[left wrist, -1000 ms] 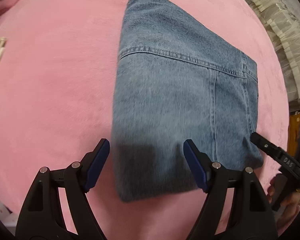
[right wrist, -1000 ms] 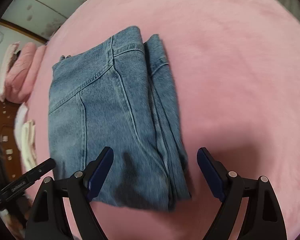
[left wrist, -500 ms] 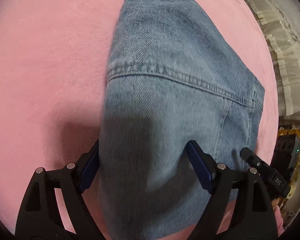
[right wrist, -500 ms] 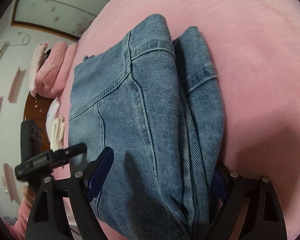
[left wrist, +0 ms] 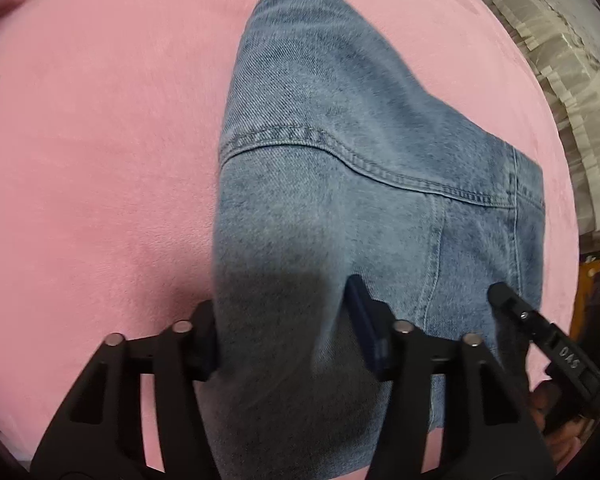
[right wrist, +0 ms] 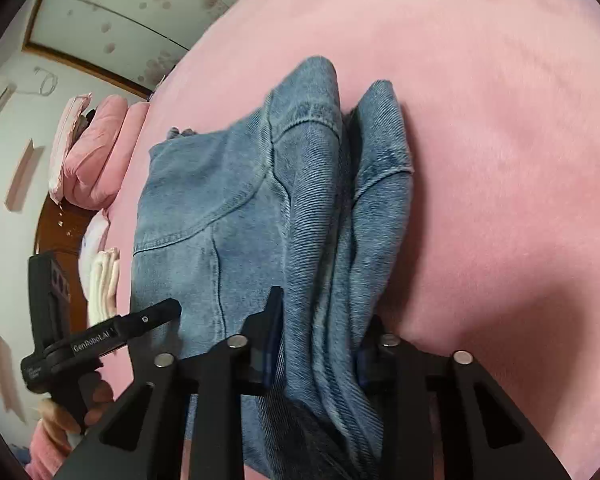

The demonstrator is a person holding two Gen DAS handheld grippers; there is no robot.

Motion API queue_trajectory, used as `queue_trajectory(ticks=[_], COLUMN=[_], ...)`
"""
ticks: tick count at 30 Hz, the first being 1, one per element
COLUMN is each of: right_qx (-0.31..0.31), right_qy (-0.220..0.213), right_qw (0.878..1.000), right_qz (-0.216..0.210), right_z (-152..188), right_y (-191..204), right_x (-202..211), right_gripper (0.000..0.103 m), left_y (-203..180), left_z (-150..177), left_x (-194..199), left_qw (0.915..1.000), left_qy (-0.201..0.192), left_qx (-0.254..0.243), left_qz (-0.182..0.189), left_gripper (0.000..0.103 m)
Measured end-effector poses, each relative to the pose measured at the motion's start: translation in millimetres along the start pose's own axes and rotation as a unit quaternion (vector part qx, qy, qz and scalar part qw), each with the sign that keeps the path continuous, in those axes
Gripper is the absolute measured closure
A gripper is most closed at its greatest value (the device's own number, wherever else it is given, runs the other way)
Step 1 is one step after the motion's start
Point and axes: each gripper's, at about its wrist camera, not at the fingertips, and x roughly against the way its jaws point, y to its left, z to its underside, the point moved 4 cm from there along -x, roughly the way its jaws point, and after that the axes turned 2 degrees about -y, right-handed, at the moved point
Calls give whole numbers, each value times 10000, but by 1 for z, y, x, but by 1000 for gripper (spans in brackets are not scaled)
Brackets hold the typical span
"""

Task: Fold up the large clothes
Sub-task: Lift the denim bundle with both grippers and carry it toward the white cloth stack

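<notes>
Jeans (left wrist: 340, 208) lie on the pink bed (left wrist: 100, 160) already folded into a compact stack, left gripper (left wrist: 284, 332) and right gripper (right wrist: 320, 344) each clamped on its near edge; judged nearly complete, only final fold or placement remaining.

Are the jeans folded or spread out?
Folded: the jeans form a compact stack on the pink bed, layered edges showing between the right gripper.

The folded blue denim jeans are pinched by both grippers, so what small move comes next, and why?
Probably lift both together and level. The left hand-held gripper and right hand-held gripper each clamp the near edge of the folded blue denim jeans, whose far part rests on the pink plush bedspread.
</notes>
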Motion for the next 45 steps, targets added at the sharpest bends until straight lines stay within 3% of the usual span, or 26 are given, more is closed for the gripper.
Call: queue_trajectory(ticks=[5, 11, 16, 22, 26, 30, 35, 39, 45], right_qx=[383, 766, 1034, 1140, 1107, 1251, 1661, 1987, 2139], right_qy=[-424, -664, -517, -337, -189, -152, -218, -332, -499], right_qw=[9984, 9948, 9929, 9924, 9935, 9920, 9853, 9773, 9651], right_qz=[57, 129, 267, 323, 192, -6, -326, -662, -1424], right_z=[14, 37, 78, 136, 162, 178, 197, 208, 212], right_y=[28, 66, 105, 170, 214, 262, 345, 412, 518], right_x=[24, 50, 59, 58, 47, 30, -2, -39, -100], right_gripper=[82, 82, 83, 83, 83, 83, 83, 83, 83], left_y=[-5, 12, 54, 105, 147, 204, 302, 384, 487], left_z=[5, 45, 82, 95, 104, 103, 78, 54, -10], left_x=[24, 54, 87, 133, 180, 218, 256, 291, 339], left_qw=[9998, 9996, 9991, 9977, 9953, 9916, 9863, 9810, 9714], left_qy=[-53, -141, -352, -588, -926, -1249, -1553, -1860, -2235], left_qx=[199, 244, 148, 11, -17, 207, 500, 551, 490], left_qz=[-80, -8, 168, 341, 267, 279, 232, -70, -640], left_gripper=[66, 70, 72, 74, 74, 74, 75, 75, 75])
